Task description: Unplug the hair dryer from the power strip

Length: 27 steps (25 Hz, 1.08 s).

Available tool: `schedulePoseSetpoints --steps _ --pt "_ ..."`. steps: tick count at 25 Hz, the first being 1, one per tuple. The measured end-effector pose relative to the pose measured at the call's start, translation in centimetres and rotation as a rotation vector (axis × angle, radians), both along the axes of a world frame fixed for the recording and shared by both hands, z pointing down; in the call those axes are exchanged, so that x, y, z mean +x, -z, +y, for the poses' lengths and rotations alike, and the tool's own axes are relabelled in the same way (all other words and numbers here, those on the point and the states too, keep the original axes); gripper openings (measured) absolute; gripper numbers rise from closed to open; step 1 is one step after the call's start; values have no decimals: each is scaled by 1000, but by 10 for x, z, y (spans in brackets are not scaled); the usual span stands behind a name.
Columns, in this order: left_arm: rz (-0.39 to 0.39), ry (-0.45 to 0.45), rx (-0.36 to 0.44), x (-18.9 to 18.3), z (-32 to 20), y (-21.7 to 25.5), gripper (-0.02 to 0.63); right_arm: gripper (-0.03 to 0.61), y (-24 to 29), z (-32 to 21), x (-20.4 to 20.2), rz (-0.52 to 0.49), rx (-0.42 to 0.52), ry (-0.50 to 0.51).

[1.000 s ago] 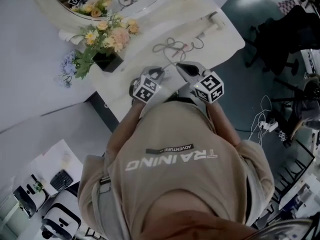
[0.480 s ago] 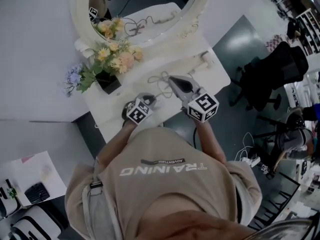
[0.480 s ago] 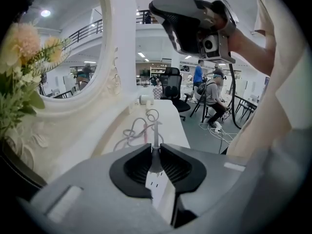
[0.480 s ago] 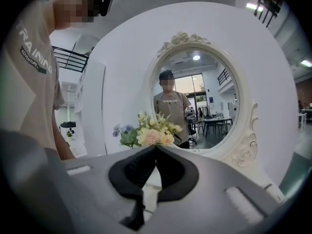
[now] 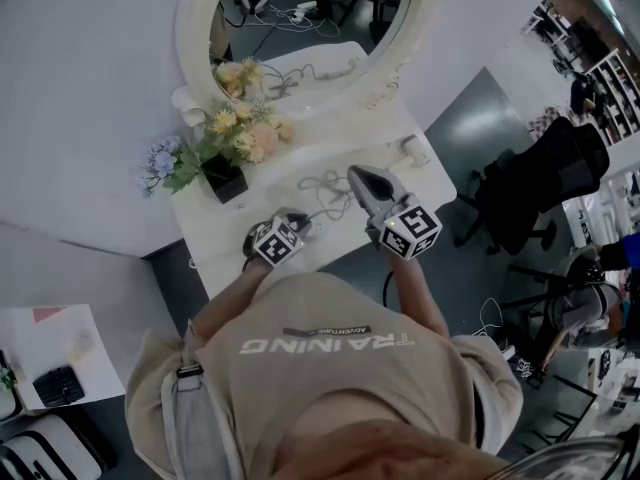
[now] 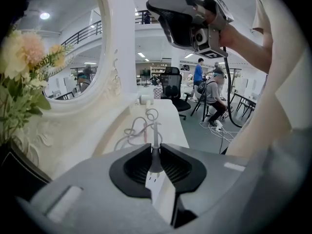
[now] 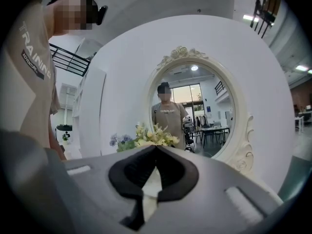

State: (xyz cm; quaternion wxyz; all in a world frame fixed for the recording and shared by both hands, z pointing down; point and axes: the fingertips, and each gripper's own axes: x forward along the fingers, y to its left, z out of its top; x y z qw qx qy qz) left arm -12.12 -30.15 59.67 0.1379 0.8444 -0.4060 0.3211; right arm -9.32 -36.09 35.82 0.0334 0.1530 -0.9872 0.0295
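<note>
My left gripper point(image 6: 155, 149) had its fingers pinched on the plug's point(image 6: 155, 162) stiff neck, a sounder hold, I judged, than the limp cord point(image 6: 140, 128) trailing to the light hair dryer point(image 5: 412, 149) at 2 o'clock on the surface point(image 5: 230, 224); my right gripper's point(image 7: 155, 147) fingers were together, empty.

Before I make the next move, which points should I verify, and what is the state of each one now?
1. Left gripper grip: ok. Its jaws are closed on a white block with a grey cord leaving it.
2. Unplugged yet: cannot tell. Only the block's end shows between the jaws.
3. Right gripper free: ok. Its tips are together, nothing is clearly held, and it is above the table.
4. Cord slack: ok. It lies in loose loops on the table.
5. Hair dryer at rest: ok. It lies on the table, apart from both grippers.
</note>
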Motion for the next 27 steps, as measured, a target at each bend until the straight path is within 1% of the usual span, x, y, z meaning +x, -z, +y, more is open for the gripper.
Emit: schedulePoseSetpoints --steps 4,12,19,27 --pt "0 -3 -6 0 5 -1 60 3 0 6 3 -4 -10 4" --pt "17 15 -14 -4 6 -6 61 3 8 9 12 -8 1 -1" --pt "27 22 -18 -7 9 -9 61 3 4 13 7 0 7 21" --pt "8 7 -22 -9 2 -19 60 3 -9 11 2 8 -2 27"
